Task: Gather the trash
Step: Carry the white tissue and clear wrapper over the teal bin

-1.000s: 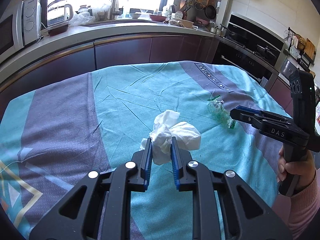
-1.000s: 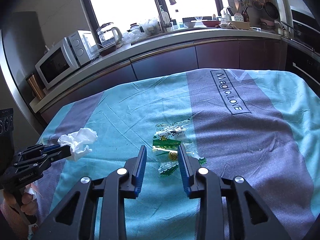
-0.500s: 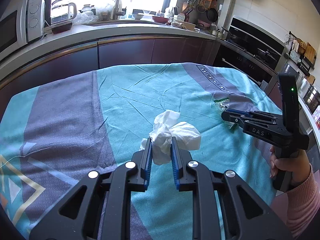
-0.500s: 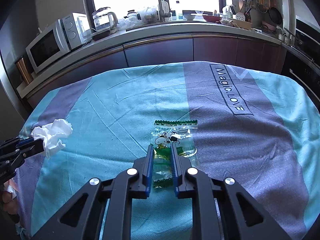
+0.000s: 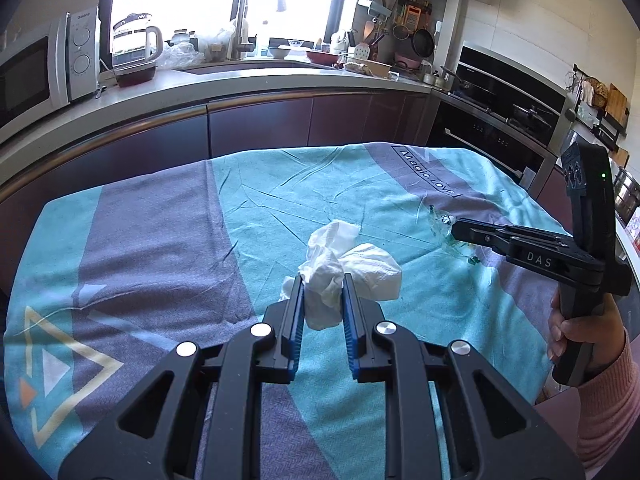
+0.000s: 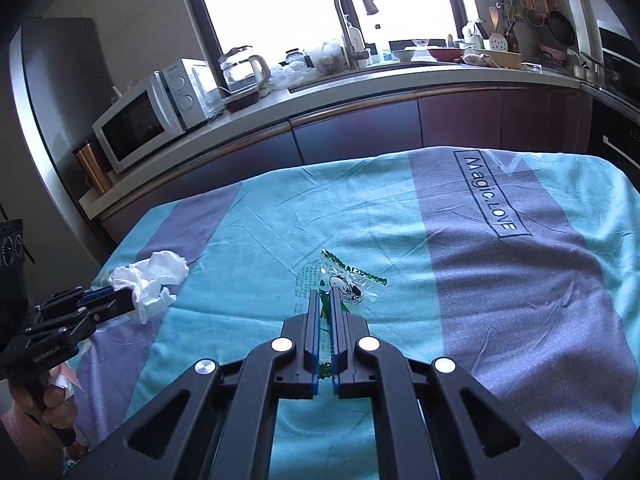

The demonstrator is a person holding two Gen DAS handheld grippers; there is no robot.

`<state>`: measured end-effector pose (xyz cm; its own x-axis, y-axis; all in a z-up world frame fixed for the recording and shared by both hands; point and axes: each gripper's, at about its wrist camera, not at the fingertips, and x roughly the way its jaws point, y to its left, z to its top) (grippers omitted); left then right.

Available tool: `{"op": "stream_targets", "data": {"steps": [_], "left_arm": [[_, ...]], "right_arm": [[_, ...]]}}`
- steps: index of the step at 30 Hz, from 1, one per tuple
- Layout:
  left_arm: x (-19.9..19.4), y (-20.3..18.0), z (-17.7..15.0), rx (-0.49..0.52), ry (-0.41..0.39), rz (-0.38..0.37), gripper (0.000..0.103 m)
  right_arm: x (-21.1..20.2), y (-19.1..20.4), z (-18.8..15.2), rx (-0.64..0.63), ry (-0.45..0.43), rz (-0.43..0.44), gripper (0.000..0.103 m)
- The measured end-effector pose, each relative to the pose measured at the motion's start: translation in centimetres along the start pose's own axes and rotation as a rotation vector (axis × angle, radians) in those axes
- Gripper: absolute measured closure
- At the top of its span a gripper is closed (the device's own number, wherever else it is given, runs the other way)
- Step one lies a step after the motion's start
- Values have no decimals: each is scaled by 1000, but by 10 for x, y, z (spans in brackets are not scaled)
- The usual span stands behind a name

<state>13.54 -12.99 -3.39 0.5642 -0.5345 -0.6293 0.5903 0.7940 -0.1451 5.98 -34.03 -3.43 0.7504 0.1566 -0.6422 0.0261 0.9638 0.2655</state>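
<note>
**Both grippers clamped on trash above the striped cloth**

You had the left gripper (image 5: pixel 323 300) closed on the crumpled white paper tissue (image 5: pixel 348 268), its blue-padded fingers (image 5: pixel 297 320) pressed against the wad from both sides, with most of the tissue bulging out ahead of the tips and to the right. In the right wrist view that same tissue (image 6: pixel 154 280) sat at the end of the left gripper (image 6: pixel 124 300), over the left part of the table near the edge of the teal and grey-purple striped tablecloth (image 6: pixel 500 300).

Your right gripper (image 6: pixel 325 300) had its fingers drawn nearly together on the clear plastic snack wrapper with green print and a cartoon figure (image 6: pixel 344 284). A thin strip of the wrapper ran down between the blue pads, and the rest fanned out past the tips, tilted (whether its far end touched the cloth, I could not tell). From the left wrist view the wrapper (image 5: pixel 444 228) showed at the tip of the right gripper (image 5: pixel 456 229), to the right of the tissue and well apart from it, near the printed "Magic.LOVE" lettering (image 5: pixel 430 178).

Your right hand (image 5: pixel 580 332), in a pink knit sleeve, gripped the black handle at the right edge of the table. Behind the table ran the dark-fronted kitchen counter (image 6: pixel 360 96), carrying a white microwave (image 6: pixel 152 120) and a glass kettle (image 6: pixel 244 68) beside the sink tap (image 6: pixel 352 20).
</note>
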Motion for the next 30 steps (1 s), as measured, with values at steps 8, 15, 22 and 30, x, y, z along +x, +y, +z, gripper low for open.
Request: {"op": "stream_targets", "data": {"steps": [8,15,22,30], "left_arm": [[-37,18,-14,-28,-34,35,85],[-75,35,-33,-41,-69,89,85],[-111,50,-52,-67,-95,145,85],[-143,73,-71,-122,-116,194,85]], "right_arm": [[-13,43,-4,-34,-24,151,100],[-16,80,-8,-51,-24,283,100],[-15,115,-15,-85,-14,373,100],[-12,146,-20,-117,3,436,100]]}}
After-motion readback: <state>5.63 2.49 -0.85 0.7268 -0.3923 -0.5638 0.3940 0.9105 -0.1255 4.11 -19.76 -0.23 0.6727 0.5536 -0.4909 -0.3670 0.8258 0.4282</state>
